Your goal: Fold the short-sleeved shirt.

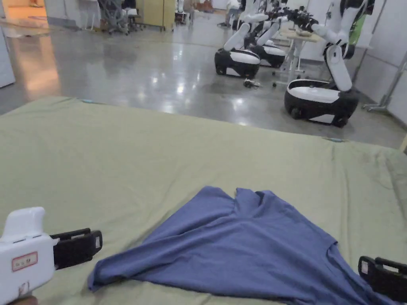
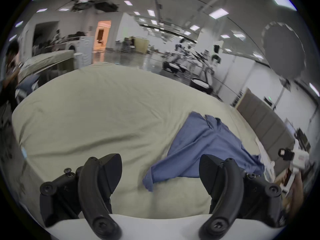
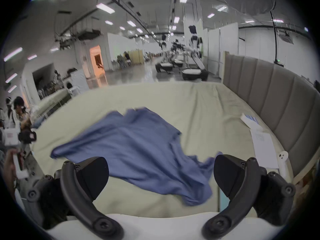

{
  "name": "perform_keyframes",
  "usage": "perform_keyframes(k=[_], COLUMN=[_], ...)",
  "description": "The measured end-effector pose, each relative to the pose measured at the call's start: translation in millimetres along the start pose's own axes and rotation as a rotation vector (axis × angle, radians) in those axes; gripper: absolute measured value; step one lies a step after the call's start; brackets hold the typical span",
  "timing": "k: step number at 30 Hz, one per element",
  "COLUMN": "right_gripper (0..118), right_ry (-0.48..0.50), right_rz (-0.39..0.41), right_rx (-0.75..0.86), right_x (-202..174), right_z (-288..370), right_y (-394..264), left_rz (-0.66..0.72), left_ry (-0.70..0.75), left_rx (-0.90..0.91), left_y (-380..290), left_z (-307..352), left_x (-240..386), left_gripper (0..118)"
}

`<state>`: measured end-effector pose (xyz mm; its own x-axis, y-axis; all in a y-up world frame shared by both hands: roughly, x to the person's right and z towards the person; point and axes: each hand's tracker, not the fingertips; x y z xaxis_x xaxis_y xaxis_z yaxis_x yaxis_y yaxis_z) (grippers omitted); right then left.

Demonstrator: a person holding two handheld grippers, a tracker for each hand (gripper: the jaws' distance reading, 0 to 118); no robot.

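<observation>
The blue short-sleeved shirt point(image 1: 246, 246) lies crumpled and unfolded on the bed point(image 1: 119, 159), toward the near right part of its pale green sheet. One corner stretches out to the left in a long point, and the far edge is bunched into small peaks; the right side trails to the near edge of the bed.

The left tool point(image 1: 93, 244) hovers low at the near left, just beside that left corner but apart from it — its jaws stand wide apart with nothing between them, as the left gripper view point(image 2: 160, 174) makes plain. The right tool point(image 1: 371, 272) sits at the near right, close to the shirt's trailing hem. In the right gripper view point(image 3: 161, 176) its jaws are also spread wide, and cloth shows in the gap between them (whether it touches either jaw I cannot tell).

Bare sheet runs wide to the left of the shirt and beyond it. A padded headboard point(image 3: 270, 94) bounds the bed on the right, with some papers point(image 3: 263, 146) lying beside it. Past the far edge — a glossy floor point(image 1: 139, 71) and parked white robots point(image 1: 318, 95).
</observation>
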<state>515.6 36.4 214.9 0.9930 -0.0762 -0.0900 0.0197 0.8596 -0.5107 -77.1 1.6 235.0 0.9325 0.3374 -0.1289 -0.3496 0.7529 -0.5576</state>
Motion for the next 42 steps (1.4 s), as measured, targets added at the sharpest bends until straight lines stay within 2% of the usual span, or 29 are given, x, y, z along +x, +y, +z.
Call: perform_keyframes(k=[3,5,6,7,8,9,10,11,13,15,16,17,18,19,21,24,27,28,29,30,34,38,39,40,41,42], right_gripper=[118,118,113,98,63,9,2,2,2,2,2,2,2,2,2,2,2,2,2,2,2,3,12,35,70,116], right_ry=[0.053,0.068,0.068,0.068,0.073,0.071,0.045,0.030,0.076,0.095,0.091,0.082,0.077,0.075,0.070,0.049,0.034,0.034,0.034,0.030,-0.034,-0.052,-0.053,-0.053,-0.048,-0.043], right_rz=[-0.007,0.013,0.032,0.050,0.061,0.069,0.081,0.085,0.061,0.045,0.051,0.066,0.075,0.075,0.068,0.074,0.070,0.063,0.056,0.055,0.104,0.127,0.135,0.138,0.138,0.134], right_rx=[0.001,-0.008,-0.004,-0.009,-0.017,-0.031,-0.052,-0.055,-0.066,-0.089,-0.092,-0.097,-0.101,-0.105,-0.116,-0.126,-0.137,-0.144,-0.151,-0.155,-0.160,-0.181,-0.187,-0.188,-0.187,-0.199], right_x=[-40.4,-69.7,-83.6,-93.9,-104.3,-107.1,-113.8,-119.8,-125.0,-129.4,-131.8,-130.1,-129.9,-129.5,-125.5,-121.2,-112.0,-108.1,-102.5,-96.8,-70.4,-36.9,-28.1,-20.8,-13.1,-7.1], right_z=[-1.9,-11.1,-17.3,-23.3,-29.8,-42.9,-50.4,-56.6,-64.1,-71.6,-74.5,-77.8,-80.8,-83.2,-88.5,-95.2,-104.9,-108.2,-113.6,-119.2,-152.4,-211.3,-229.5,-244.7,-263.1,-282.8], right_y=[2.7,-4.7,-10.0,-14.7,-19.6,-26.6,-30.4,-34.8,-36.8,-36.9,-37.1,-37.7,-37.4,-36.7,-35.5,-32.3,-27.8,-25.6,-23.5,-20.0,0.5,28.7,35.6,41.1,46.8,53.4], left_rz=[0.059,0.043,0.009,-0.024,-0.059,0.020,0.024,-0.019,-0.216,-0.270,-0.276,-0.299,-0.318,-0.322,-0.303,-0.292,-0.368,-0.371,-0.368,-0.364,-0.341,-0.366,-0.374,-0.379,-0.386,-0.396], left_ry=[0.145,0.135,0.112,0.090,0.090,0.031,0.005,0.028,0.151,0.155,0.141,0.145,0.124,0.126,0.046,-0.008,-0.021,-0.038,-0.070,-0.089,-0.073,-0.070,-0.077,-0.079,-0.072,-0.063], left_rx=[-0.034,-0.058,-0.077,-0.097,-0.114,-0.155,-0.106,-0.069,-0.080,-0.092,-0.103,-0.125,-0.148,-0.148,-0.197,-0.266,-0.335,-0.365,-0.378,-0.396,-0.369,-0.333,-0.326,-0.324,-0.314,-0.307], left_y=[-15.8,-29.7,-37.9,-46.7,-53.3,-47.5,-45.5,-44.3,-37.6,-34.4,-33.2,-32.2,-31.2,-31.4,-30.5,-33.4,-38.0,-37.9,-37.0,-35.5,-25.6,-13.2,-10.8,-8.1,-6.0,-4.3], left_z=[-2.5,-10.3,-15.7,-23.3,-29.0,-30.0,-27.7,-25.4,-29.3,-36.9,-41.9,-49.0,-57.9,-63.3,-78.7,-102.0,-125.0,-129.5,-132.2,-135.4,-129.6,-113.4,-109.7,-107.1,-105.2,-104.0], left_x=[-1.5,-3.9,-6.4,-12.4,-14.7,-20.0,-23.2,-21.2,-13.8,-11.1,-11.5,-11.7,-10.8,-14.4,-16.3,-17.8,-17.1,-17.5,-17.8,-17.5,-18.3,-12.5,-11.0,-9.2,-6.2,-3.4], left_gripper=[91,90,89,79,54,12,8,8,8,9,20,44,44,54,86,86,82,66,28,7,7,7,7,7,7,7])
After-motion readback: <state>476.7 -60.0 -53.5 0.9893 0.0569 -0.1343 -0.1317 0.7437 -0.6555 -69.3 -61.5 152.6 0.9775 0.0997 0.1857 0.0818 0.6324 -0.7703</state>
